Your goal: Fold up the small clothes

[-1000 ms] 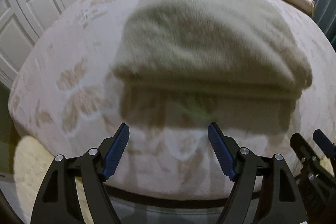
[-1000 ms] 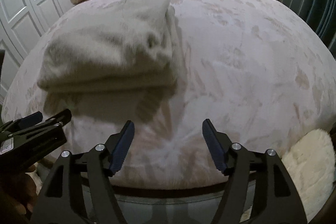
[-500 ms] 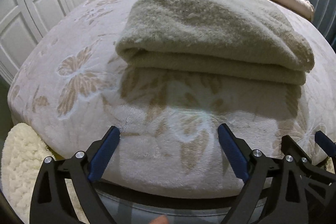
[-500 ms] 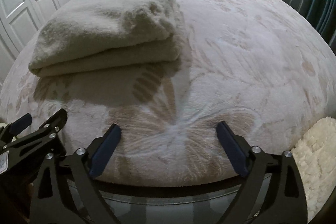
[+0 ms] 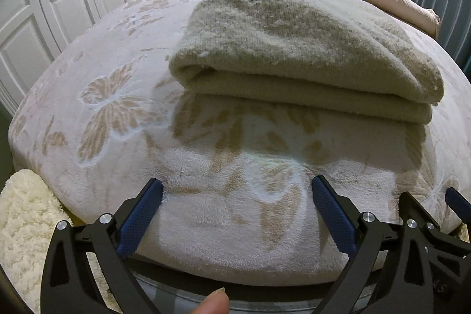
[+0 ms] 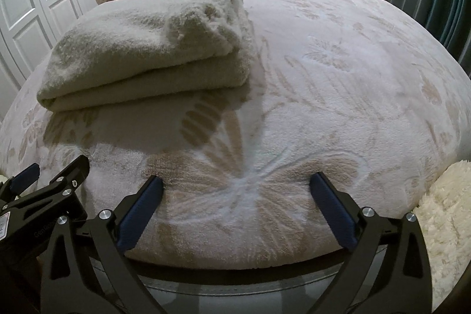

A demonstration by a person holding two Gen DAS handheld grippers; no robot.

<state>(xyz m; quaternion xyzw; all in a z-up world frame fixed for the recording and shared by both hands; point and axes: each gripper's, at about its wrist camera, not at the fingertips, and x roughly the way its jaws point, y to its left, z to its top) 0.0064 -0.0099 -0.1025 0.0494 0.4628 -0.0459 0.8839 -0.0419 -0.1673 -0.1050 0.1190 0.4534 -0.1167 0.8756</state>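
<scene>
left wrist view has the one folded beige garment (image 5: 306,49) dead ahead on the bedspread (image 5: 123,55), long axis running crosswise, so my left gripper (image 5: 237,206) is nearer. right gripper (image 6: 235,205) sees it up-left. both just finished opening wide, two tongs, nothing between them.

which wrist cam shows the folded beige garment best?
Left wrist: the folded beige garment sits centred, its whole front fold edge visible. Right wrist shows it off to the left, at an angle, with its right end and stacked layers.

Folded beige fleece garment (image 5: 306,49) on bedspread (image 5: 117,72)
</scene>
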